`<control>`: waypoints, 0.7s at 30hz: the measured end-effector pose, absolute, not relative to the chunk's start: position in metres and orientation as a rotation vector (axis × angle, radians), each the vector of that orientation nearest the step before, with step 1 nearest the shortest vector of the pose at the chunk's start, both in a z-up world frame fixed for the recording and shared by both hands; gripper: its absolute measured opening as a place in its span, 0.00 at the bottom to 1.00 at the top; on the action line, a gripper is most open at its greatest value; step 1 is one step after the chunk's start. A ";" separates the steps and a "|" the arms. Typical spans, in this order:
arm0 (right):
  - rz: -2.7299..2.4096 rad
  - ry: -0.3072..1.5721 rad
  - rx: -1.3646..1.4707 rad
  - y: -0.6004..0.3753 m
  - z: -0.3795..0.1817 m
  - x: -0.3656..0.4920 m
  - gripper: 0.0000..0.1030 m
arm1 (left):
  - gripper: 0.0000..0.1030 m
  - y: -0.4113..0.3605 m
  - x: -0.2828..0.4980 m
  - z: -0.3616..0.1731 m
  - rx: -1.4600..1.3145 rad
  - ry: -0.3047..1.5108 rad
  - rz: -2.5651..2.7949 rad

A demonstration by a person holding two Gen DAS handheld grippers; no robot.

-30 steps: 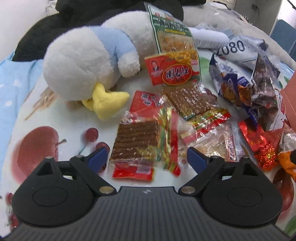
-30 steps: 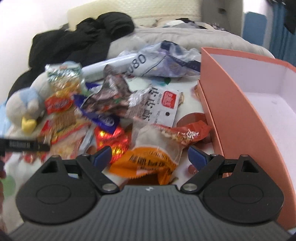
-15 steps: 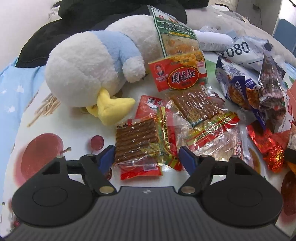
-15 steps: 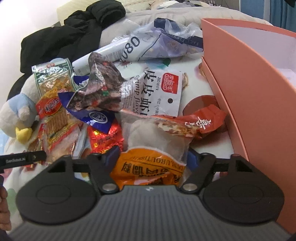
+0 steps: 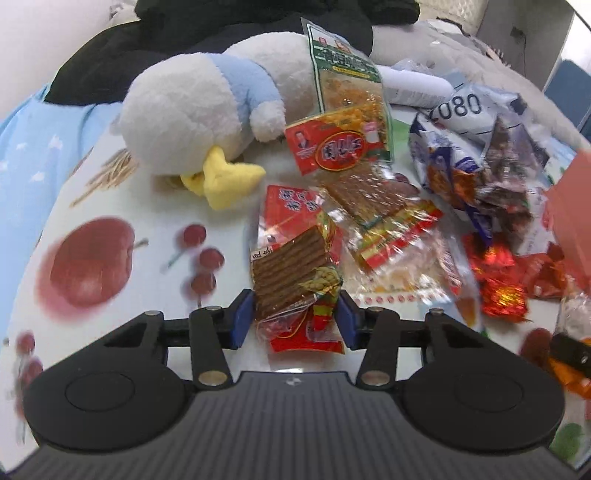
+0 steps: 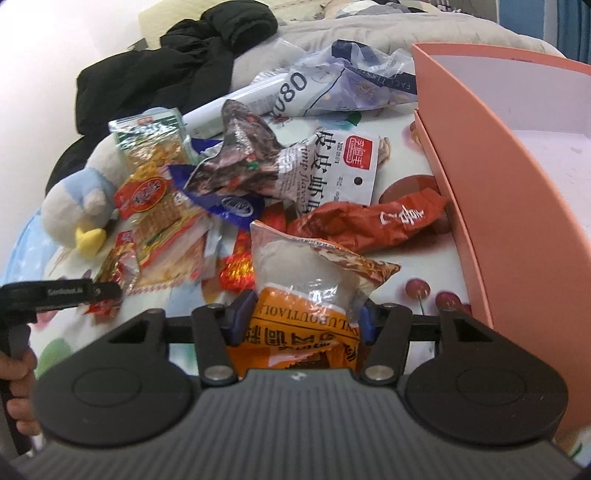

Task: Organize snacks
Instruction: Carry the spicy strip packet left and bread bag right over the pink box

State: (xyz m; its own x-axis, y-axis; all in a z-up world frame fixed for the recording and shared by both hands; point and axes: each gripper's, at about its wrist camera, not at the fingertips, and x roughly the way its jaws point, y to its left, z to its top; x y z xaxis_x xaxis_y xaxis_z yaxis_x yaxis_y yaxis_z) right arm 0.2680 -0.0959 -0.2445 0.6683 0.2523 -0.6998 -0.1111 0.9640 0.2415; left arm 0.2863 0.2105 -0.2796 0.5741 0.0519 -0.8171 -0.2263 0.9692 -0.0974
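In the left wrist view a clear packet of brown strips (image 5: pixel 291 269) stands tilted between the blue pads of my left gripper (image 5: pixel 295 321). The jaws are closing and both pads touch its sides. In the right wrist view my right gripper (image 6: pixel 303 317) is closing on an orange and clear snack bag (image 6: pixel 306 280), and its pads press the bag's lower edges. More snack packets (image 5: pixel 369 206) lie in a heap on the fruit-print cloth (image 5: pixel 110 206). The salmon box (image 6: pixel 480 184) stands open just right of the right gripper.
A white and blue plush duck (image 5: pixel 192 110) lies at the back left of the heap. Black clothing (image 6: pixel 166 74) and a grey blanket (image 6: pixel 369 33) lie behind. A red packet (image 6: pixel 369 221) rests against the box wall. A hand (image 6: pixel 18 387) holds the left gripper.
Both grippers' jaws have narrowed from wide open onto their packets. The left gripper came forward around the brown strip packet, which now tilts up. The right gripper closed in on the orange bag.
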 end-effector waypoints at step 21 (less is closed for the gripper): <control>0.296 0.820 0.159 -0.122 -0.217 0.189 0.56 | 0.51 0.156 0.168 -0.253 -0.363 0.951 0.128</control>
State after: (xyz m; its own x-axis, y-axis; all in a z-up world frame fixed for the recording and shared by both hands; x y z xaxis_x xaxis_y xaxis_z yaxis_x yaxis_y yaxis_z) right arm 0.1891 -0.1219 -0.2170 0.6445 0.3198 -0.6945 -0.1977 0.9471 0.2527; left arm 0.1679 0.1561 -0.2525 0.5786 -0.0514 -0.8140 -0.2647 0.9322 -0.2470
